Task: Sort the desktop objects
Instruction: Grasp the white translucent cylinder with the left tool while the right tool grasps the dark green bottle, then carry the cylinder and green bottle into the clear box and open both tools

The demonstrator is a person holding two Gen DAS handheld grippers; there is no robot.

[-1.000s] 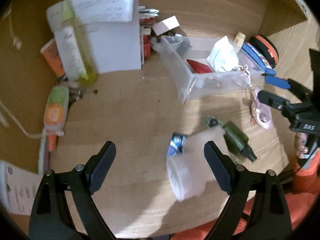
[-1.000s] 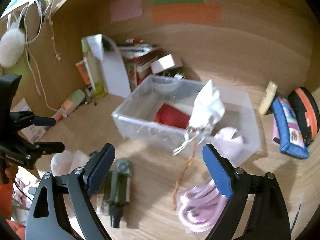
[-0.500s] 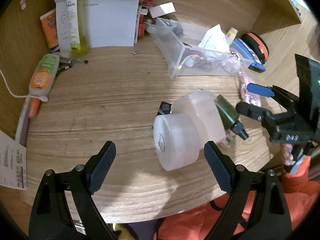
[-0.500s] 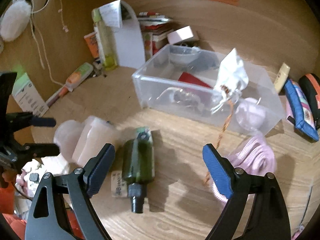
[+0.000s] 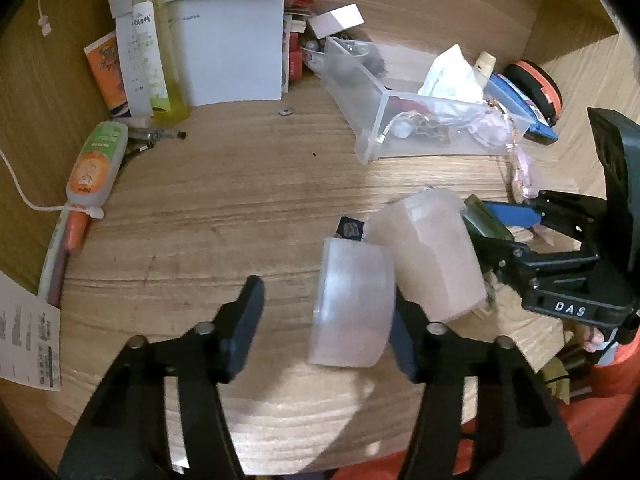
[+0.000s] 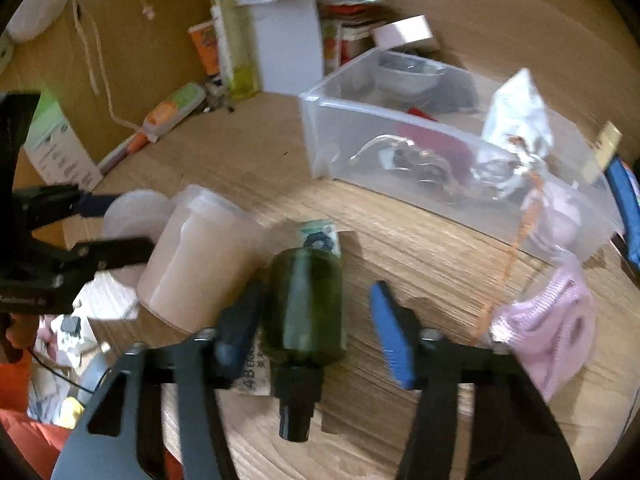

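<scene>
A frosted white jar with a wide cap lies on its side on the wooden desk. My left gripper is open around the cap, its right finger touching it. The jar also shows in the right wrist view. A dark green bottle lies between the fingers of my right gripper, which is open, its left finger against the bottle. In the left wrist view the right gripper straddles the green bottle.
A clear plastic bin holding small items and a white bag stands behind. A pink bundle lies at the right. Paper boxes, a yellow bottle and an orange tube line the back left.
Both grippers moved forward and down. The left gripper's fingers narrowed around the jar's cap. The right gripper's fingers narrowed around the green bottle.
</scene>
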